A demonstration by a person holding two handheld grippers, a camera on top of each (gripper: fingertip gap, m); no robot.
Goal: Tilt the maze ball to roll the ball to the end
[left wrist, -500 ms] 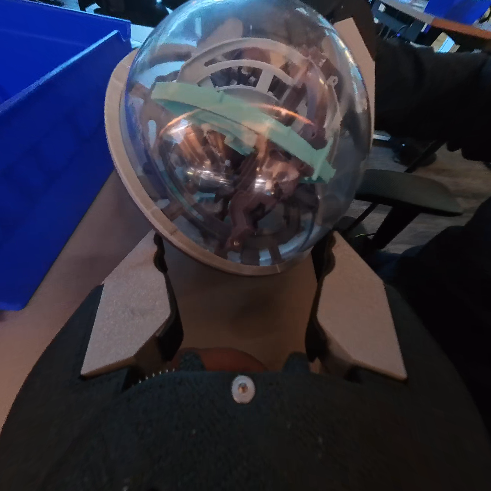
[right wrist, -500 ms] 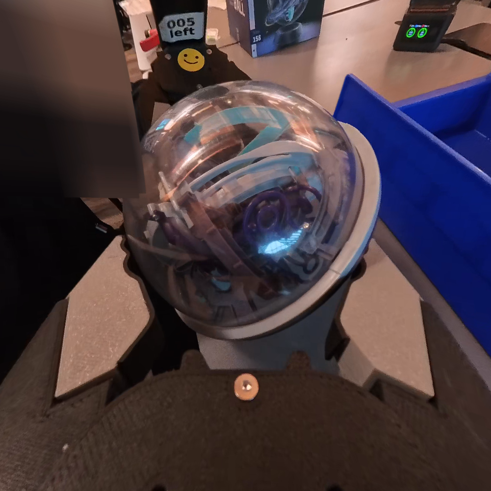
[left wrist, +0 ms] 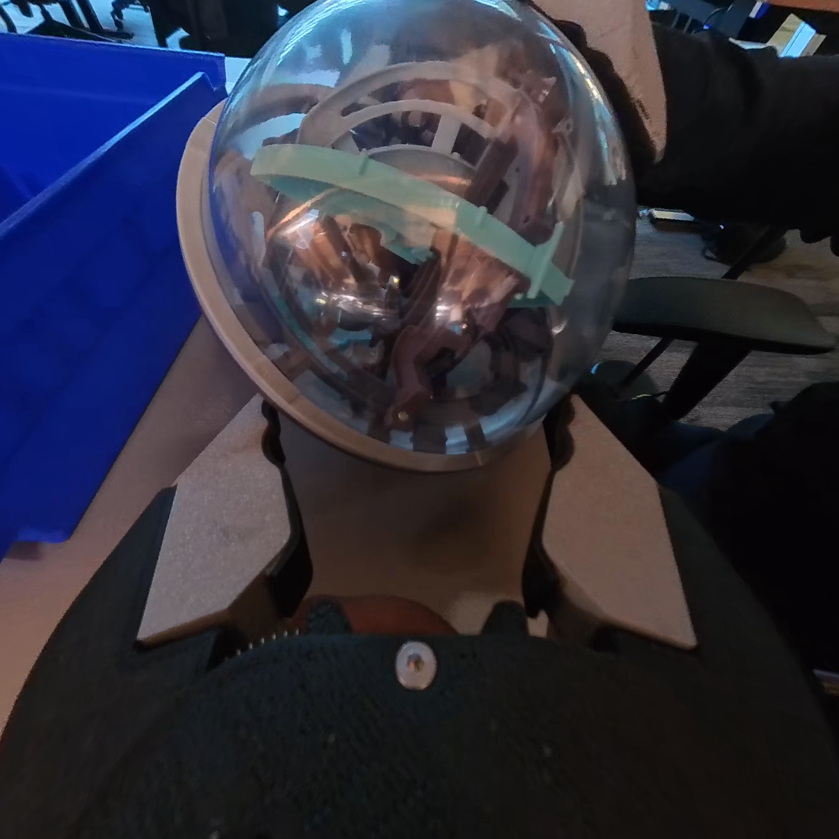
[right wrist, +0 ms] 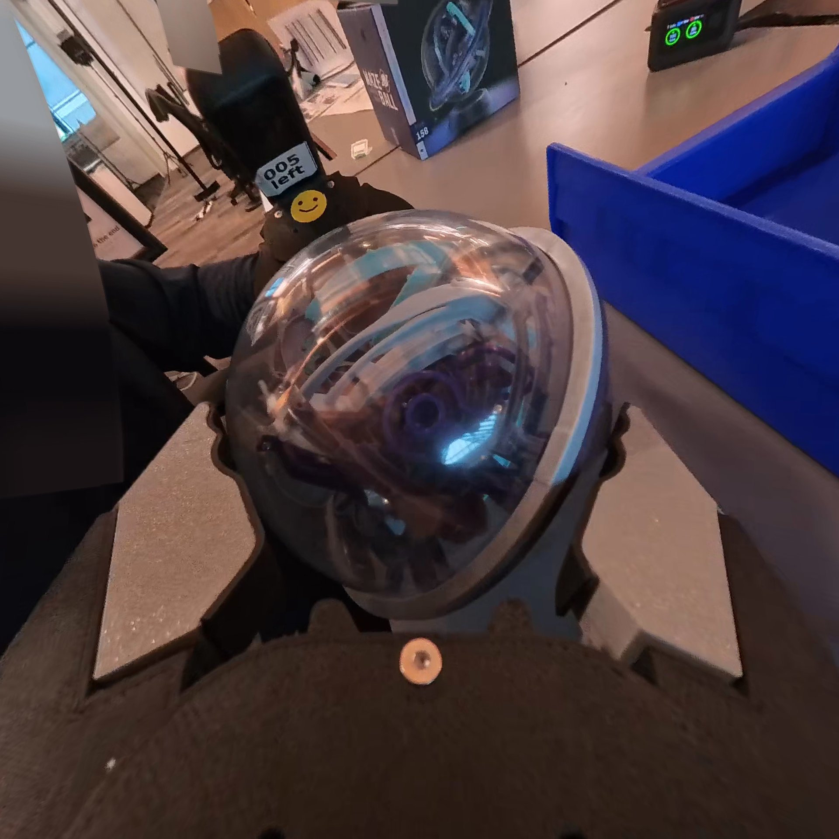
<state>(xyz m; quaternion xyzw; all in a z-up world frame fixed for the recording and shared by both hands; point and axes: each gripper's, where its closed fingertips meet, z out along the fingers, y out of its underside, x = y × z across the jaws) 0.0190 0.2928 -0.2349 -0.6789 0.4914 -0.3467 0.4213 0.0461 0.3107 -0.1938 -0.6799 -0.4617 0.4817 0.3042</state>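
Note:
The maze ball point(left wrist: 417, 236) is a clear sphere with a grey ring round its middle and teal, grey and dark brown tracks inside. It fills the upper middle of the left wrist view. My left gripper point(left wrist: 415, 431) is shut on its lower part, one finger on each side. The ball also shows in the right wrist view point(right wrist: 408, 408), where my right gripper point(right wrist: 415, 436) is shut on it from the opposite side. The left gripper's black body point(right wrist: 308, 204) shows beyond the ball. I cannot pick out the small ball inside for certain.
A blue bin point(left wrist: 91, 272) stands close beside the ball on the table point(right wrist: 499, 181) and also shows in the right wrist view point(right wrist: 703, 295). A printed box point(right wrist: 431, 77) and a small screen device point(right wrist: 685, 36) stand farther back. A black chair point(left wrist: 726, 318) is off the table edge.
In the right wrist view the ball sits lower and the left gripper and table behind it show more, so the ball has tipped between the grippers. The left wrist view is almost the same.

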